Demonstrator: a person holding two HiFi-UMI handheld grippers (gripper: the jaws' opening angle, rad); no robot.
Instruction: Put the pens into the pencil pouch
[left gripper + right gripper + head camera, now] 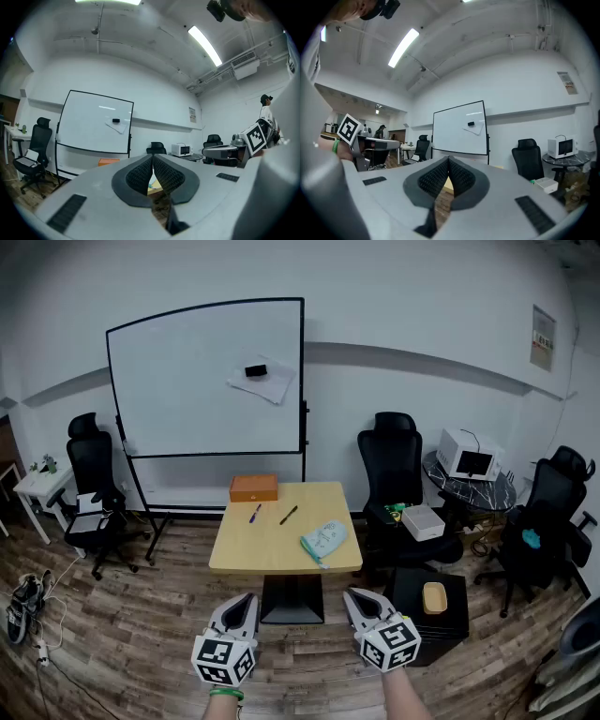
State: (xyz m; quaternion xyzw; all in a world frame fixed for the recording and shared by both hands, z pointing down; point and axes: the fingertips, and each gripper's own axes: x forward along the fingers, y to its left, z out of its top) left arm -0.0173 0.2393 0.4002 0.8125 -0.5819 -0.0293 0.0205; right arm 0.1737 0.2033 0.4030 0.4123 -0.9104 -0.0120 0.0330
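Note:
On a small wooden table (246, 551) lie a purple pen (255, 513) and a black pen (289, 515), side by side near the far half. A pale green pencil pouch (324, 540) rests at the table's right front. Both grippers hang over the floor, short of the table's near edge. My left gripper (249, 598) is shut with nothing between its jaws, and in its own view the pads (140, 174) meet at the tip. My right gripper (352, 595) is likewise shut and empty, pads (459, 176) pressed together.
An orange box (253, 487) sits at the table's far edge. Behind stands a whiteboard (211, 381). Black office chairs (394, 465) flank the table. A black cabinet (412, 589) with a wooden bowl (434, 597) stands at the right front. A microwave (469, 456) is on a round side table.

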